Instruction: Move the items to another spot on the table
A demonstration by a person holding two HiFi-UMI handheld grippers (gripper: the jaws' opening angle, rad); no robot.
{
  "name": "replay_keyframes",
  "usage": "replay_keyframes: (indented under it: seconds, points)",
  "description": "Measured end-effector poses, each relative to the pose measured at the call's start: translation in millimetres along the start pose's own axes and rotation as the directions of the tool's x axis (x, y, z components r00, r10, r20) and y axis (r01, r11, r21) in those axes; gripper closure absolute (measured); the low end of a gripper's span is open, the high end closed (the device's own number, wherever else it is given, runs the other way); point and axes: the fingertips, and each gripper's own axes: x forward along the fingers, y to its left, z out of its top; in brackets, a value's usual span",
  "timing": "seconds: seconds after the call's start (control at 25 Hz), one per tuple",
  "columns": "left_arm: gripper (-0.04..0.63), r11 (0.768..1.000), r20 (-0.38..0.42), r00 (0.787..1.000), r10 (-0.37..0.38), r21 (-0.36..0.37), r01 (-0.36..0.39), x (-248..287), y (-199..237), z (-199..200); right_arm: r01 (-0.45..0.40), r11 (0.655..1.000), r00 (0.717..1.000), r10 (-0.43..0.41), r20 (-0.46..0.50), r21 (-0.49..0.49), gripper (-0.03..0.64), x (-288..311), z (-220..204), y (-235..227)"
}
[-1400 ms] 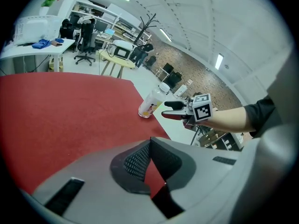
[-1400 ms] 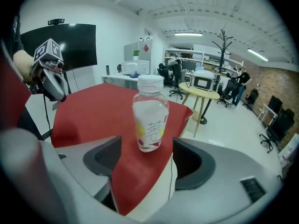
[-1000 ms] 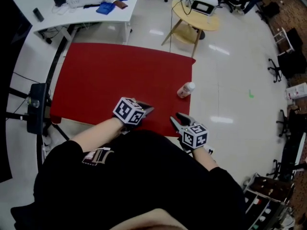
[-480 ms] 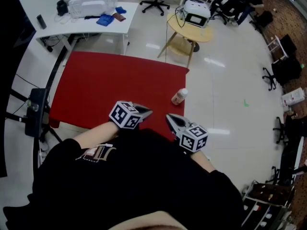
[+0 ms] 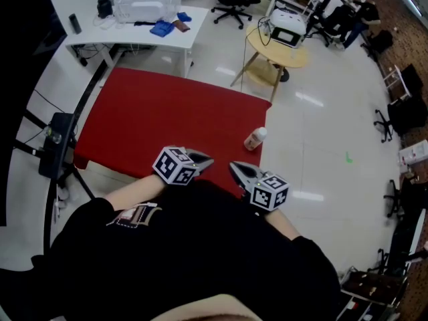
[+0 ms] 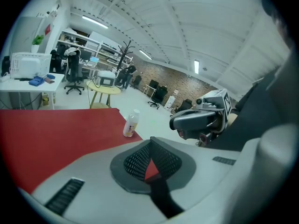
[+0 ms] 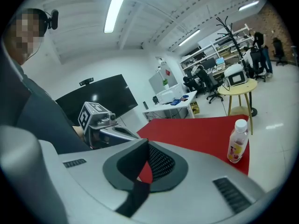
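1. Table [image 5: 160,112]: red top, bare except for 1 bottle; both grippers sit over its near edge.
2. Person [image 5: 187,253]: black top, forearms reaching forward, 1 gripper in each hand.
3. Desk [image 5: 134,35]: white, beyond the table's far left corner. It carries a white machine [image 5: 147,2] and some blue items [image 5: 162,27].
4. Round table [image 5: 277,45]: pale wood, on the floor beyond the table's far right corner, with a white appliance [image 5: 288,27] on top.
5. Left gripper [image 5: 208,158]: over the near edge, left of centre, marker cube on top. The left gripper view shows its jaws brought together with nothing between them; only a sliver of red top shows through the gap below the pads. It is well apart from the bottle.
6. Right gripper [image 5: 233,166]: just beside the left one, at the near right corner of the table, tips pointing toward the other gripper. Jaws closed and empty in the right gripper view.
7. Bottle [image 5: 255,138]: small, clear, white cap, pink-and-yellow label. It stands upright on the table by the right edge, near the near right corner, ahead of the right gripper and touching neither gripper.
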Motion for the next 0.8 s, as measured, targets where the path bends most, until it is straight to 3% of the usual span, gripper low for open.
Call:
replay_keyframes:
  seconds: [0.8]
  points:
    - [0.604,0.999,-0.017,1.0,-0.022,0.023,0.022,-3.5,-5.5,-6.3,0.002,1.0,1.0,-0.002,0.004,0.008,0.634,2.0,-5.2,10.1]
